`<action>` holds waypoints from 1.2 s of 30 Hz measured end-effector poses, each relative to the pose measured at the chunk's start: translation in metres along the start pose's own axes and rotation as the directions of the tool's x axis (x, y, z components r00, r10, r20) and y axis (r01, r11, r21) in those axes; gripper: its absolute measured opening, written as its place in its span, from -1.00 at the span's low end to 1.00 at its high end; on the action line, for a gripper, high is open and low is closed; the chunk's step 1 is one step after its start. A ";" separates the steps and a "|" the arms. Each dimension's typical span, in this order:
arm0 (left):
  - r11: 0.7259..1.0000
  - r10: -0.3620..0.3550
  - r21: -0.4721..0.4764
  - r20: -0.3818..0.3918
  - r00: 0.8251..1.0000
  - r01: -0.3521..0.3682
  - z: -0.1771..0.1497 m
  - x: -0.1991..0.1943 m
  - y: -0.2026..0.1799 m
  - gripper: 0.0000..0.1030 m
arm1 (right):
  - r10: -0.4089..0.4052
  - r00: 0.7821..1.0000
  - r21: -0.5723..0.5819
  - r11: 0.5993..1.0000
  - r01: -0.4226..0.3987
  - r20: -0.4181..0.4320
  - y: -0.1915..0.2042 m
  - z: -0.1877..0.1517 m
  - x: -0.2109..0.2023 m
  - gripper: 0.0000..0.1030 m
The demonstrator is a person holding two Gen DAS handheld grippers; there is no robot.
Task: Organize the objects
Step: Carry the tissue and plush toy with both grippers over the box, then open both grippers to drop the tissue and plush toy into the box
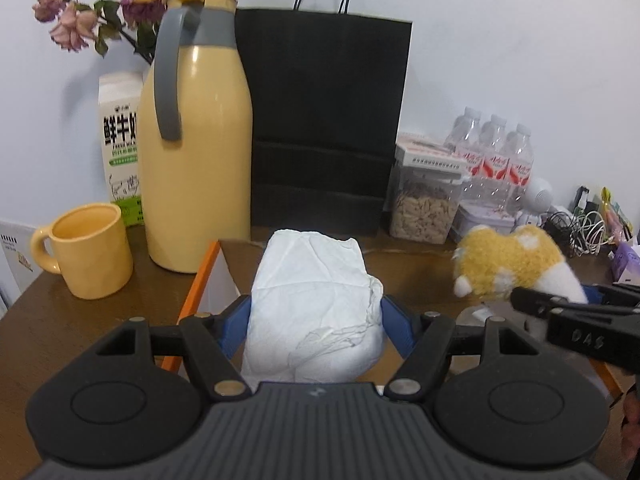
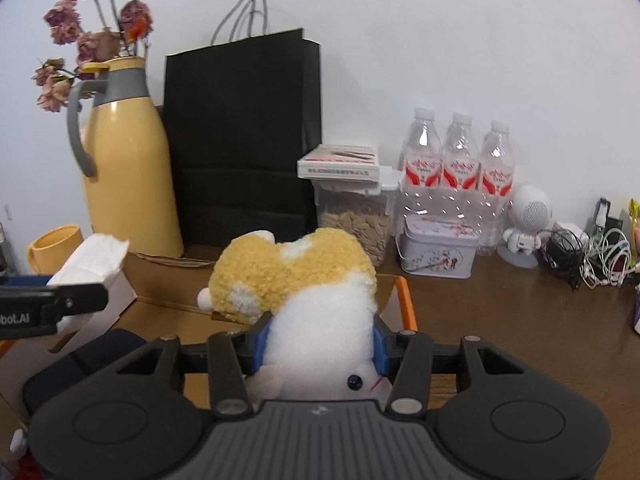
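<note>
Left gripper (image 1: 316, 316): blue pads pinch a white tissue pack (image 1: 316, 292) on both sides; the fingers stand fairly wide, filled by the pack.
Tissue pack, place: held above an open cardboard box (image 1: 216, 276) with an orange edge, on the brown table (image 1: 60, 320).
Tissue pack, long axis: runs along the gripper's fingers, away from the camera toward the black paper bag (image 1: 324, 120); the far end is the folded, squared one, the near end is crumpled and bulges toward the camera.
Right gripper (image 2: 318, 340): blue pads press into the white body of a plush toy (image 2: 304, 292), squeezing it in at both sides.
Plush toy, place: held over the same box (image 2: 404, 300), to the right of the tissue pack (image 2: 92, 264); well clear of the things at the wall.
Plush toy, long axis: roughly along the fingers; the white face with a black eye and red stitched mouth points back at the camera, the yellow fleecy part points away and leans left.
Backdrop, left: yellow thermos jug (image 1: 196, 152), yellow mug (image 1: 86, 248), milk carton (image 1: 120, 152), dried roses (image 1: 100, 12).
Backdrop, right: clear jar of snacks (image 2: 356, 224) with a small box (image 2: 340, 166) on its lid, three water bottles (image 2: 458, 168), a tin (image 2: 438, 248), a white robot-shaped speaker (image 2: 526, 220), tangled cables (image 2: 592, 252).
</note>
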State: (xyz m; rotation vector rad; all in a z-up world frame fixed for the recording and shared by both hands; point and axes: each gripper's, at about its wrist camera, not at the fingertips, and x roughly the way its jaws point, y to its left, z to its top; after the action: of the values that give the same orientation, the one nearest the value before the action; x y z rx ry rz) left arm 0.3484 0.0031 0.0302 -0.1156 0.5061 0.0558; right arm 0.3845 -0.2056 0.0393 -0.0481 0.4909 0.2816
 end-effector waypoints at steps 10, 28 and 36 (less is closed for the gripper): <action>1.000 -0.003 0.004 -0.018 1.000 0.003 -0.001 0.002 0.000 0.39 | 0.051 0.999 0.044 0.998 -0.050 -0.002 -0.005 -0.002 0.000 -0.09; 1.000 -0.015 0.005 -0.018 1.000 0.016 0.000 0.000 -0.001 0.39 | 0.070 0.992 0.074 0.995 -0.062 -0.103 -0.018 -0.007 0.024 -0.10; 1.000 -0.009 0.008 -0.027 1.000 0.009 -0.002 0.002 -0.001 0.50 | 0.062 0.994 0.064 0.996 -0.056 -0.094 -0.013 -0.007 0.021 -0.01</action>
State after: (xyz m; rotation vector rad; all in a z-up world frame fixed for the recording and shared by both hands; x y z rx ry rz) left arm 0.3495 0.0022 0.0274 -0.1106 0.5326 0.0434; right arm 0.4030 -0.2136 0.0230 0.0122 0.5971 0.3234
